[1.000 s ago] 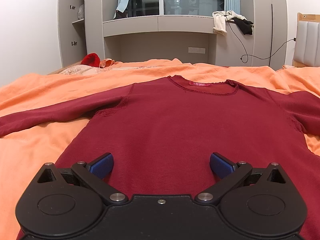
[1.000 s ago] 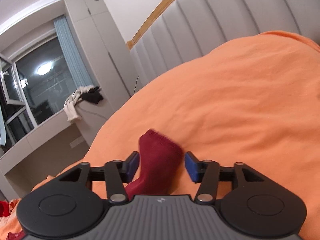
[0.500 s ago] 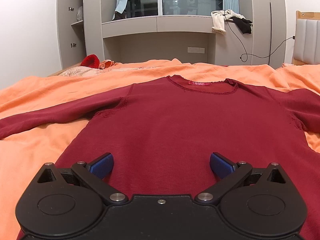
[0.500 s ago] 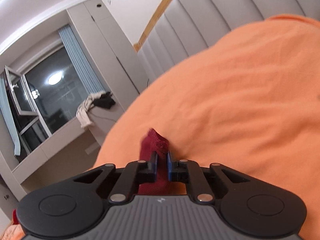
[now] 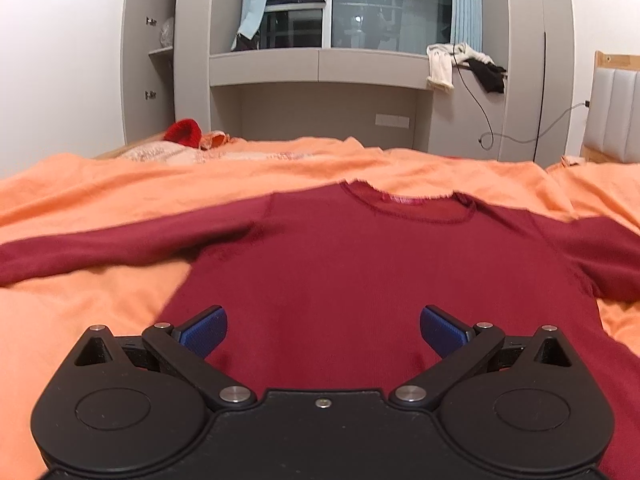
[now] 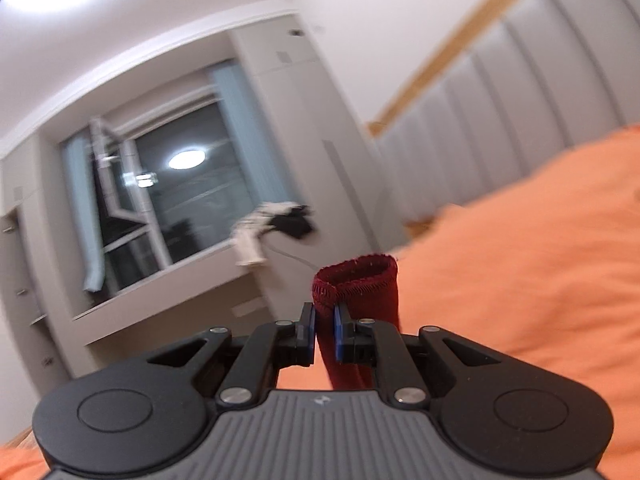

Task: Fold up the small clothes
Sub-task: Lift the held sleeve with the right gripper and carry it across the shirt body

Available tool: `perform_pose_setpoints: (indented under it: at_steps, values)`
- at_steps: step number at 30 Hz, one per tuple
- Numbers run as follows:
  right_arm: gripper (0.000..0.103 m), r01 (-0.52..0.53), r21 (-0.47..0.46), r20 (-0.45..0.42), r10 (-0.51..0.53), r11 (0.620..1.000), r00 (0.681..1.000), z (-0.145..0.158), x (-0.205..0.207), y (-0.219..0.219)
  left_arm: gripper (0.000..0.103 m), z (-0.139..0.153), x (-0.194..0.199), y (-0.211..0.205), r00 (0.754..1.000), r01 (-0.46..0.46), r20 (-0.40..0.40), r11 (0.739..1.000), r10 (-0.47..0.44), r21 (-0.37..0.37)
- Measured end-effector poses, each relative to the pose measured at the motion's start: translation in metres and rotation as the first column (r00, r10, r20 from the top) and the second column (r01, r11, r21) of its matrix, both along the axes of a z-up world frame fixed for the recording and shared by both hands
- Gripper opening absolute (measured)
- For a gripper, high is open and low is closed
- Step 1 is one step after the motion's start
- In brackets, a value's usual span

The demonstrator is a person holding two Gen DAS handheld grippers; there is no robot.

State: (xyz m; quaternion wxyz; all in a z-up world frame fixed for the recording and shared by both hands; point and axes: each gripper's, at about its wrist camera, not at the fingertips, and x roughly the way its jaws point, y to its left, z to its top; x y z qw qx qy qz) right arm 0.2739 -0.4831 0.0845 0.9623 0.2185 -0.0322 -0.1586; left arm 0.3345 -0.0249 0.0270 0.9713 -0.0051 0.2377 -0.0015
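A dark red long-sleeved top (image 5: 360, 272) lies flat on the orange bedspread (image 5: 100, 200), neckline away from me, sleeves spread to both sides. My left gripper (image 5: 323, 330) is open and empty, low over the top's lower body. In the right wrist view my right gripper (image 6: 325, 334) is shut on the cuff of the top's right sleeve (image 6: 360, 288) and holds it lifted above the bedspread (image 6: 520, 280); the cuff opening stands up past the fingertips.
A red hat (image 5: 183, 132) and pale clothes lie at the bed's far left. A grey window desk unit (image 5: 320, 68) with draped clothes (image 5: 464, 62) stands beyond the bed. A padded grey headboard (image 6: 500, 120) is on the right.
My right gripper closed on the sleeve cuff and raised it off the bed, tilting upward. My left gripper stayed open and pitched up slightly over the top.
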Motion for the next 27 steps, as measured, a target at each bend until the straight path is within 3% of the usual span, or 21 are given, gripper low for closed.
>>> perform_pose_setpoints:
  at_steps: [5,11,16,21,27]
  values:
    - [0.010,-0.127,-0.125,0.024,0.131,0.984,0.991,0.030,0.015,0.069,0.103,0.017,-0.002,0.015,0.998,-0.032,0.049,0.999,0.033,-0.014]
    - [0.010,-0.284,-0.187,0.007,0.290,0.941,0.957,0.049,0.045,0.143,0.103,0.032,0.000,0.047,0.991,-0.123,0.040,0.989,0.127,-0.082]
    - [0.010,-0.405,-0.200,-0.034,0.407,0.892,0.913,0.042,0.065,0.204,0.103,0.040,0.002,0.076,0.978,-0.199,0.027,0.969,0.205,-0.148]
    - [0.010,-0.537,-0.290,-0.160,0.513,0.792,0.843,0.019,0.071,0.275,0.103,0.044,0.002,0.098,0.967,-0.249,0.011,0.950,0.255,-0.190]
    - [0.010,-0.687,-0.391,-0.377,0.574,0.613,0.727,-0.017,0.070,0.353,0.103,0.046,0.001,0.113,0.958,-0.282,-0.010,0.931,0.288,-0.231]
